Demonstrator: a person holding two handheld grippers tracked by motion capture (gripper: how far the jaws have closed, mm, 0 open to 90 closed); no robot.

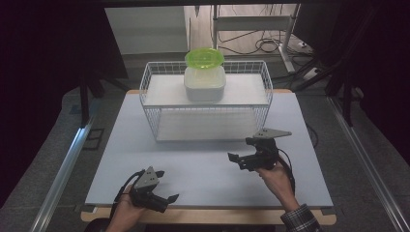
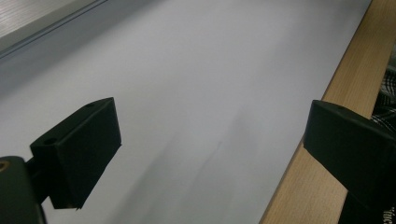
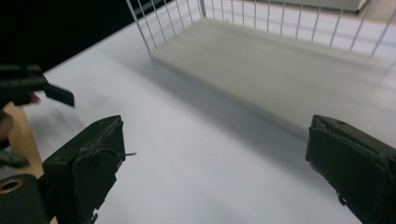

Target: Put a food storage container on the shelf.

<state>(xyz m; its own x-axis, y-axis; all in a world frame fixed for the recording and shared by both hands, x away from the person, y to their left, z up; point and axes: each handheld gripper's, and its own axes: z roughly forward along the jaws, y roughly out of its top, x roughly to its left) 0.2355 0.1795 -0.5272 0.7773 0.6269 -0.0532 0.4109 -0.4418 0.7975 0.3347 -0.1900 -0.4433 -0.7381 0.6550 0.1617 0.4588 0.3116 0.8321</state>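
Desk (image 1: 203, 159) from high view: white container (image 1: 204, 83) with green lid (image 1: 204, 57) sits atop wire rack (image 1: 155, 112), far side. Left hand-held gripper (image 1: 161, 192) and right hand-held gripper (image 1: 244, 153) both spread, empty, probably staged to reach. Left gripper view: jaws apart over bare desk. Right gripper view: jaws apart, facing rack.

a translucent white plastic container (image 1: 204, 85) with a lime-green lid (image 1: 205, 58), white wire basket (image 1: 150, 99), pale grey-blue tabletop (image 1: 203, 169) edged in light wood, plaid sleeve (image 1: 300, 220).
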